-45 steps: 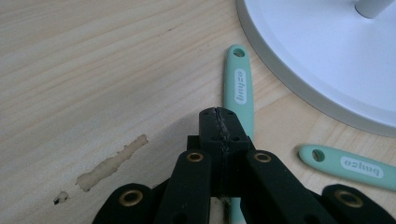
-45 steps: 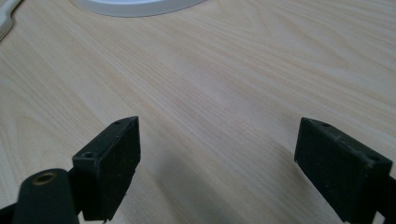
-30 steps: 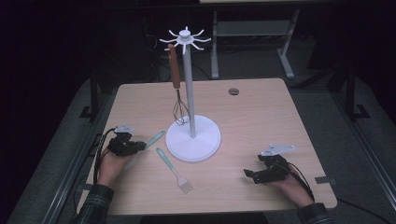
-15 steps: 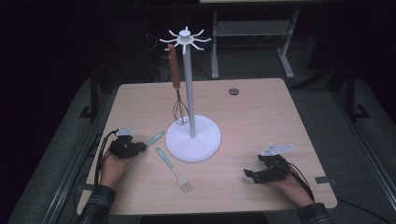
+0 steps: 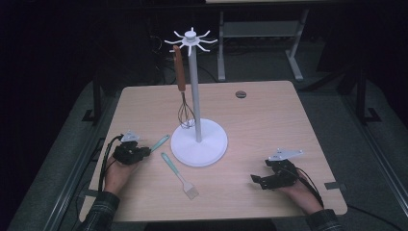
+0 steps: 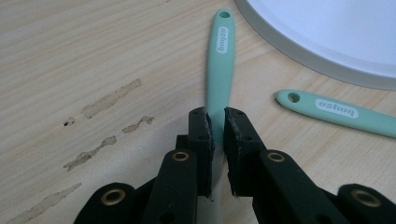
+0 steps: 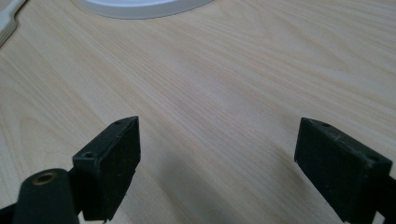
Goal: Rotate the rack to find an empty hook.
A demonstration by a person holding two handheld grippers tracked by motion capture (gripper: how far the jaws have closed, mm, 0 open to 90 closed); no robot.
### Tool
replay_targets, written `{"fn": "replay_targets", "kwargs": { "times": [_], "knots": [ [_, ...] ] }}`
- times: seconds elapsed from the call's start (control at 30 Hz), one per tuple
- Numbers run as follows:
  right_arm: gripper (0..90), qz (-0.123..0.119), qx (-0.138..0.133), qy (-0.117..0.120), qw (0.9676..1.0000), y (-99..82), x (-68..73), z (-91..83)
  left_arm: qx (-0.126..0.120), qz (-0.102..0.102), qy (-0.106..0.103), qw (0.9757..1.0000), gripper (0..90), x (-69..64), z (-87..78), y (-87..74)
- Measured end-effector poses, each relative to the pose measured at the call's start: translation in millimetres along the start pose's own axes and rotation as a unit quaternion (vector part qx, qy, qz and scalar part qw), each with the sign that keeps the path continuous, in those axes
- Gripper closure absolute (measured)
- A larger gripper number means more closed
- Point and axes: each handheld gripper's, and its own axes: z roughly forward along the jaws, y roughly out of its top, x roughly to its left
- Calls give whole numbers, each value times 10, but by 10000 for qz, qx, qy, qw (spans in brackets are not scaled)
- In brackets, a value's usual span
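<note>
1. Mint-green handle (image 6: 219, 65) with white logo patch, between black left gripper (image 6: 215, 122) jaws.
2. Second mint-green utensil (image 5: 178, 174), pale whitish head.
3. White stand (image 5: 199, 142), round white base.
4. Brown-handled whisk (image 5: 182, 91), dark wires.
5. Pale wood-grain table (image 5: 269, 125), darker smudges in left gripper view.
6. Black right gripper (image 5: 256, 179), grey top plate.

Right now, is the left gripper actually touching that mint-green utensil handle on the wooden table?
Touching. In the left gripper view, the left gripper has both black pads pressed against the mint-green utensil handle, with no gap on either side.
</note>
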Motion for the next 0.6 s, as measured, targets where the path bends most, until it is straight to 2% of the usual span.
{"fn": "replay_targets", "kwargs": {
  "times": [0.13,0.3,0.47,0.5,0.6],
  "knots": [
    [143,30,-4,-2,10000,-1,-13,-7,44,-82,-19,10000,818,10,-7,11],
    [142,32,-19,1,10000,0,-9,-8,-134,-247,-109,9995,817,40,-130,32],
    [139,103,-59,53,9999,19,6,-10,-161,-289,-136,9994,816,13,-225,41],
    [138,112,-77,82,9999,37,17,-14,-207,-330,-202,9990,816,-13,-271,36],
    [139,130,-136,130,9997,78,30,-25,-184,-275,-250,9991,815,-42,-315,32]
  ]
}}
